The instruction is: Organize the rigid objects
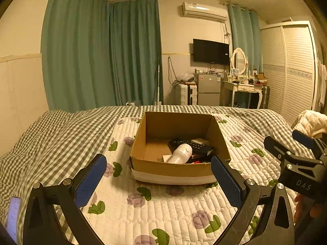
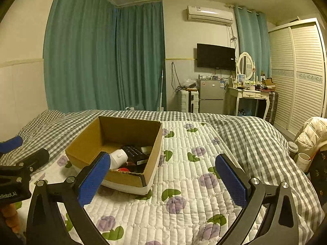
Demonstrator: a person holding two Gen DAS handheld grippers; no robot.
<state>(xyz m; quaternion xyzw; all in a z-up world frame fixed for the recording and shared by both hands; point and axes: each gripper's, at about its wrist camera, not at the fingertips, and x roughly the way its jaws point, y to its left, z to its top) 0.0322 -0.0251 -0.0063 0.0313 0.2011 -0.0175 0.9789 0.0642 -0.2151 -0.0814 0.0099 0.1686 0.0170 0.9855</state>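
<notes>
A home bedroom: checked bed (image 1: 61, 134), louvred wardrobe (image 2: 300, 75), dressing table (image 2: 251, 94), wall television (image 1: 211, 51).

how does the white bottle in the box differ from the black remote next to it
The white bottle is rounded and smooth; the black remote is flat, slim and covered in small buttons. The bottle lies nearer the box's front wall, while the remote sits behind it, running toward the right wall. Both lie on their sides inside the cardboard box, touching each other.

A cardboard box (image 1: 179, 167) sat on a quilted mat (image 1: 163, 208) on the bed (image 1: 51, 134). Inside it, a remote control (image 1: 192, 145) lay behind a bottle (image 1: 181, 153), toward the right wall.
</notes>
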